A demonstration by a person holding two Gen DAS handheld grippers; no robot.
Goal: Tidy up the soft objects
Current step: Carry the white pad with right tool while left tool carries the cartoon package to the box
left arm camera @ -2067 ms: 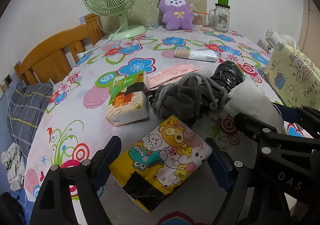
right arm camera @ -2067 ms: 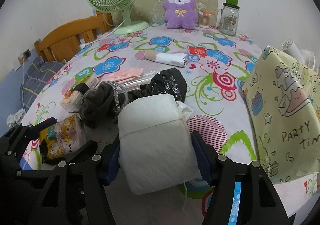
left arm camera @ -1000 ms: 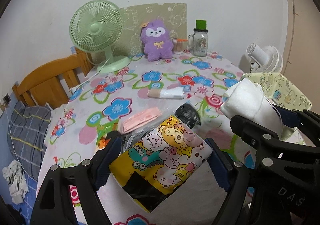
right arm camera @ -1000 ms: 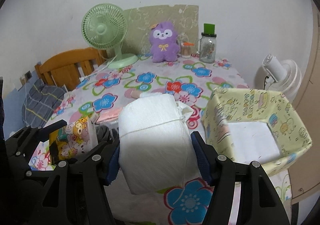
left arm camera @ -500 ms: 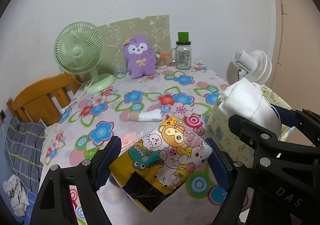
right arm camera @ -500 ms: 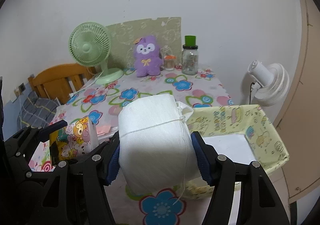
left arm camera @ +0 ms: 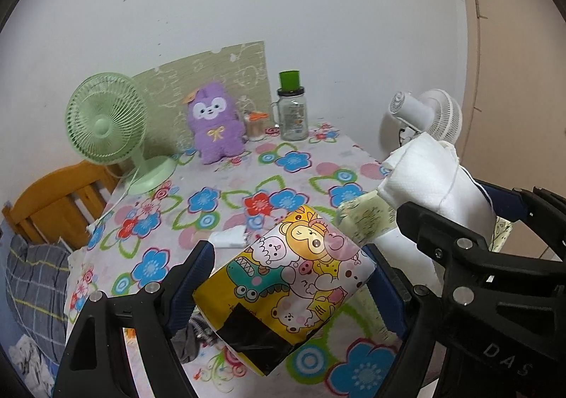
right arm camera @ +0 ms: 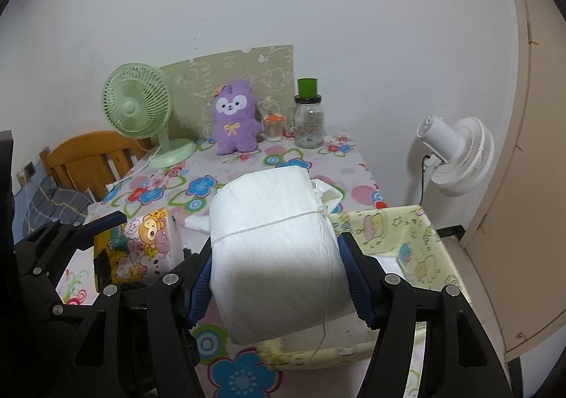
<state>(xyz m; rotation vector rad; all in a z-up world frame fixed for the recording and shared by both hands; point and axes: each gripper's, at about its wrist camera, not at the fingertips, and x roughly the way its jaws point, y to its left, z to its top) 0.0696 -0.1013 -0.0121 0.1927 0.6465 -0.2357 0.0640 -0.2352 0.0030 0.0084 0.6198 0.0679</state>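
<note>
Two claws are in view, both loaded. The left claw (left arm camera: 286,288) is clamped on a cartoon pack (left arm camera: 283,277): yellow wrap, animal prints, black patch at its near lower corner. The pack is pinched across its width between the blue pads (left arm camera: 198,274), jaws spread fairly wide, and is held clear of the table (left arm camera: 226,200).

The right claw (right arm camera: 274,277) is clamped on a white roll (right arm camera: 276,256), tied round with thin string, one loose end hanging past the right pad. Jaws are likewise held well apart by the roll's bulk. The roll fills the gap fully and is carried in the air.

A yellow fabric bin (right arm camera: 406,238) is seen just beyond and right of the right claw, partly under the roll; its white floor is visible behind the right finger. From the left wrist view, the bin's corner (left arm camera: 364,221) is seen between the two claws, just behind the pack.

Below the left claw, a grey cloth (left arm camera: 191,338) is partly visible on the table; what it is exactly cannot be told. A small white packet (left arm camera: 230,237) lies just ahead of the left claw.

Far ahead of both claws, along the wall: green fan (right arm camera: 138,108), purple plush (right arm camera: 235,118), glass jar (right arm camera: 309,118) with green lid. A white fan (right arm camera: 456,154) is placed off the table, far right of the right claw. A wooden chair (left arm camera: 53,200) is seen far left of the left claw.
</note>
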